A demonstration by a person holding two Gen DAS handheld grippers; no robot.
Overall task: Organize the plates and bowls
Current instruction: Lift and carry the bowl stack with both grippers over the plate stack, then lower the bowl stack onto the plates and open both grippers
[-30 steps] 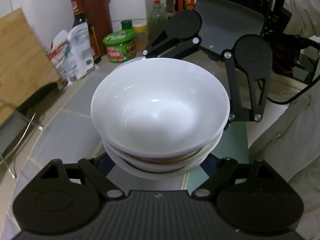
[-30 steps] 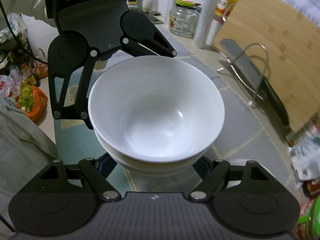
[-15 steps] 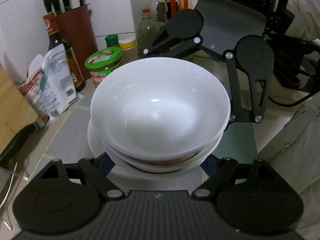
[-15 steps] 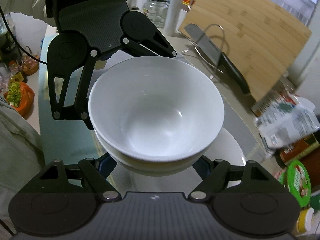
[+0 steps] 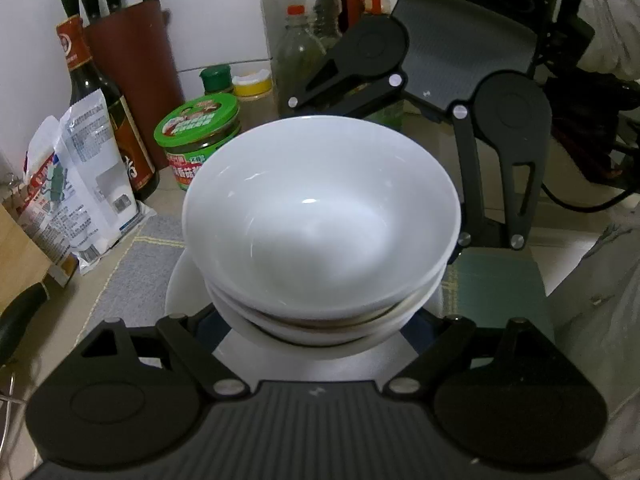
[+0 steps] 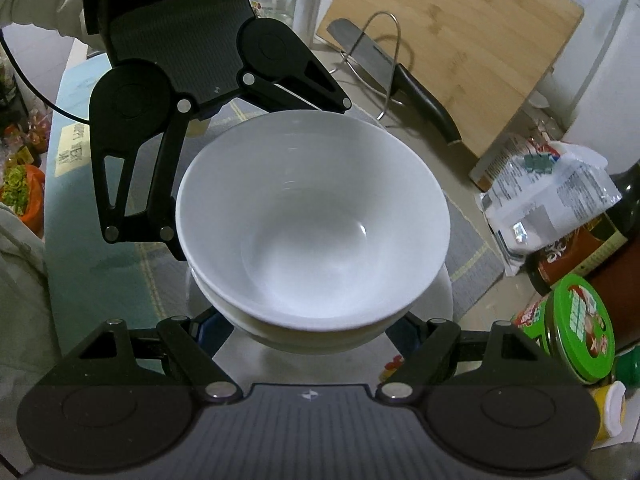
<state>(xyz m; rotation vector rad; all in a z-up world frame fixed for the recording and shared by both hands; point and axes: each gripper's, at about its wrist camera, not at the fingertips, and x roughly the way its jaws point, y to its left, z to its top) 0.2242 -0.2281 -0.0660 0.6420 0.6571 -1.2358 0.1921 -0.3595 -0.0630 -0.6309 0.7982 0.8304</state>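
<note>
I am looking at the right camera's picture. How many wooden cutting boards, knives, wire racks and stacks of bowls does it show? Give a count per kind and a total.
Wooden cutting board: 1
Knife: 1
Wire rack: 1
Stack of bowls: 1
Total: 4

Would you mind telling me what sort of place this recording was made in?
Most likely a home kitchen counter: a knife block and sauce bottle stand by the wall, a wooden cutting board leans nearby, and a kitchen knife rests in a wire rack.
</note>
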